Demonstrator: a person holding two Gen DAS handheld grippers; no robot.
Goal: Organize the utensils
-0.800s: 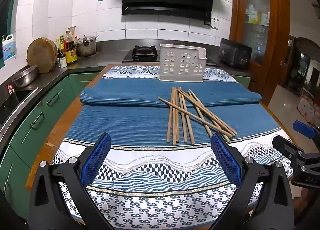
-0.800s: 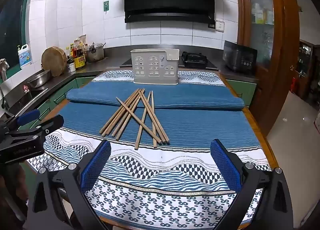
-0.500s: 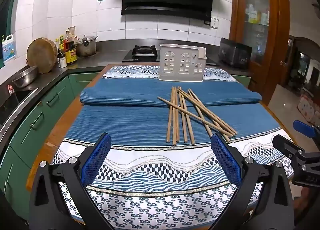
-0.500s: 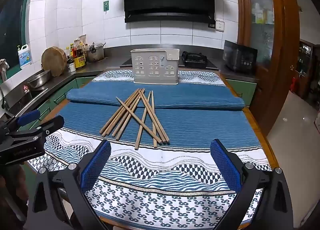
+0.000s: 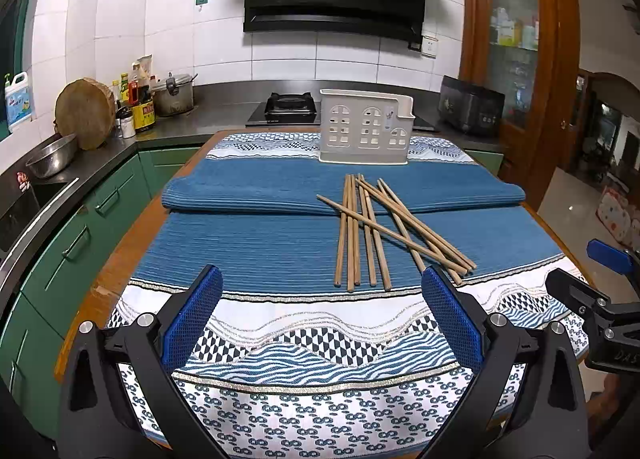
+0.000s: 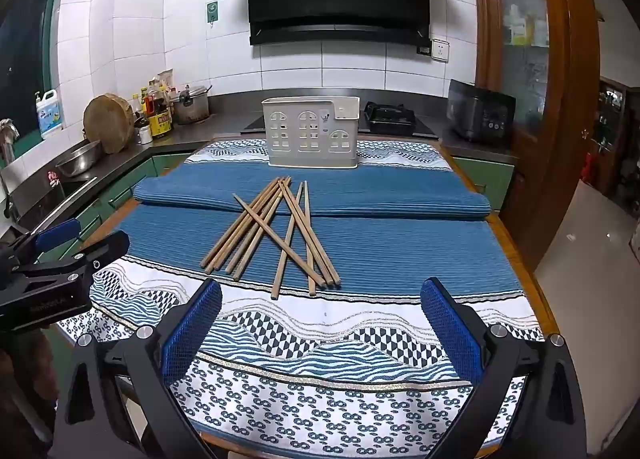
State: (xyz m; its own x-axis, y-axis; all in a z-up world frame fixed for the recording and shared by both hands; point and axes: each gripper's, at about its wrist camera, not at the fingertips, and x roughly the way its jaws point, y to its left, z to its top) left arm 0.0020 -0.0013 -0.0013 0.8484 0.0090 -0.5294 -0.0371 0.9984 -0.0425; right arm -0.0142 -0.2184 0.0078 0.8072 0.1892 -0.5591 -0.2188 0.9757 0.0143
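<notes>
Several wooden chopsticks [image 5: 372, 229] lie crossed in a loose pile on the blue cloth; they also show in the right wrist view [image 6: 276, 235]. A white utensil holder [image 5: 363, 131] with window cut-outs stands upright behind them, seen too in the right wrist view [image 6: 313, 132]. My left gripper [image 5: 322, 319] is open and empty, hovering over the table's near edge, short of the pile. My right gripper [image 6: 320, 321] is open and empty, likewise near the front edge. Each gripper shows at the side of the other's view.
The table carries a patterned blue and white cloth [image 5: 304, 339] with a folded ridge [image 5: 256, 195]. Green cabinets and a dark counter [image 5: 100, 163] run along the left, with a steel bowl [image 5: 52, 155], bottles and a pot. A stove [image 5: 290, 103] stands behind.
</notes>
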